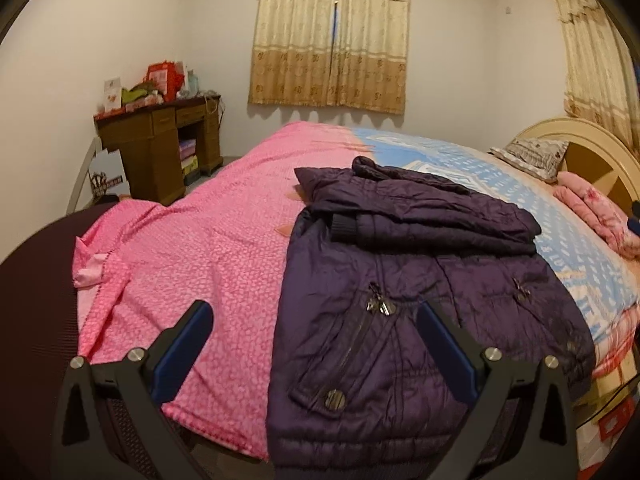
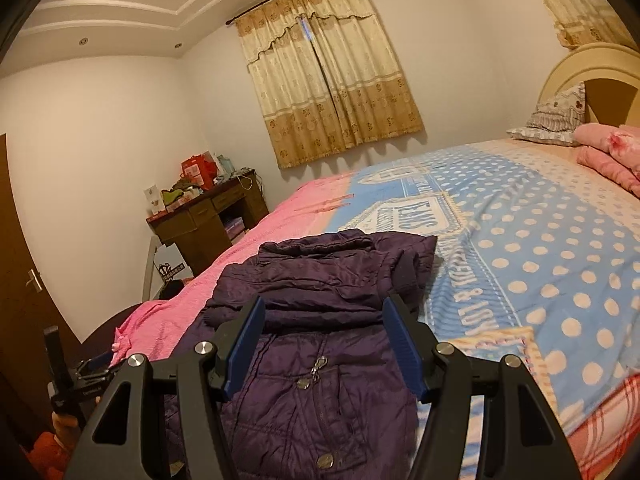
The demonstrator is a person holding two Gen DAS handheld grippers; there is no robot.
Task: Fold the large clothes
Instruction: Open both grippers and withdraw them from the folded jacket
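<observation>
A dark purple padded jacket [image 1: 404, 320] lay on the bed [image 1: 208, 248], front up, its zip closed and both sleeves folded across the chest, the hem hanging just over the bed's near edge. The jacket straddled the line where the pink sheet [image 1: 192, 240] met the blue polka-dot sheet [image 2: 540, 248], pink to its left, blue to its right. My left tongs [image 1: 316, 322] stood spread wide above the jacket's lower left side, gripping nothing, one finger over the pink sheet and the other over the jacket. My right tongs [image 2: 324, 320] were also apart and empty, held over the jacket's middle, with the folded sleeves showing between the blue pads. Beyond the jacket, a grey patterned pillow [image 2: 556, 120] and a folded pink blanket [image 2: 608, 152] lay at the headboard end, to the jacket's far right. A brown desk [image 1: 160, 148] piled with boxes stood in the corner beyond its left side, near the gold curtains [image 1: 332, 40].
</observation>
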